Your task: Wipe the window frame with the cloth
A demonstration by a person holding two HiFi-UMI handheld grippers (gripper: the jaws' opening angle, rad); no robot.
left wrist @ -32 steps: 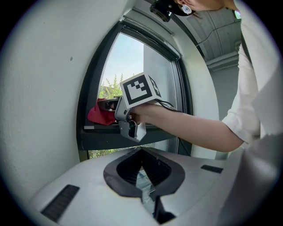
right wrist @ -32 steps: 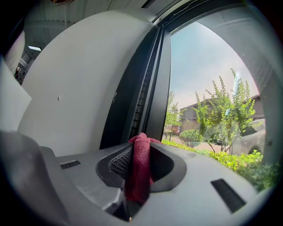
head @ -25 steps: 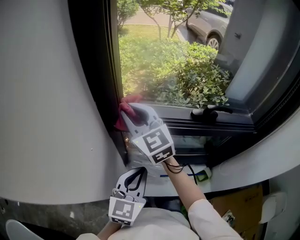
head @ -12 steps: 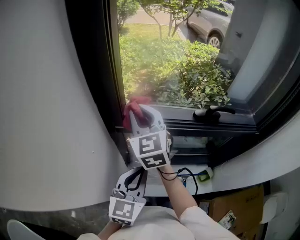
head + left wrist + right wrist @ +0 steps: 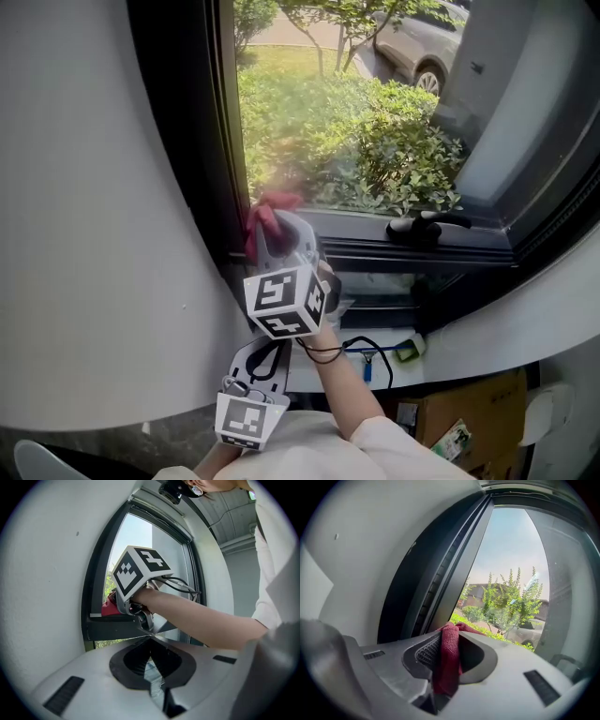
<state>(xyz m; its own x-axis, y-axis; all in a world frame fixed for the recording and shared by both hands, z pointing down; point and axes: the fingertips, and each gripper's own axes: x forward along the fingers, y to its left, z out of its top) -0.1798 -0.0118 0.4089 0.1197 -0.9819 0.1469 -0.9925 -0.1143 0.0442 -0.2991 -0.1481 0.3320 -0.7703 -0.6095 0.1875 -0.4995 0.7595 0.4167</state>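
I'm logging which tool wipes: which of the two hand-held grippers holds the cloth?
The right hand-held gripper: its jaws pinch the dark red woven cloth by the black window frame. The left hand-held gripper, lower down, is shut and empty.

No readable text
I can make out no words, numbers, labels or brand names in any view.

Head steeply down, all share window frame
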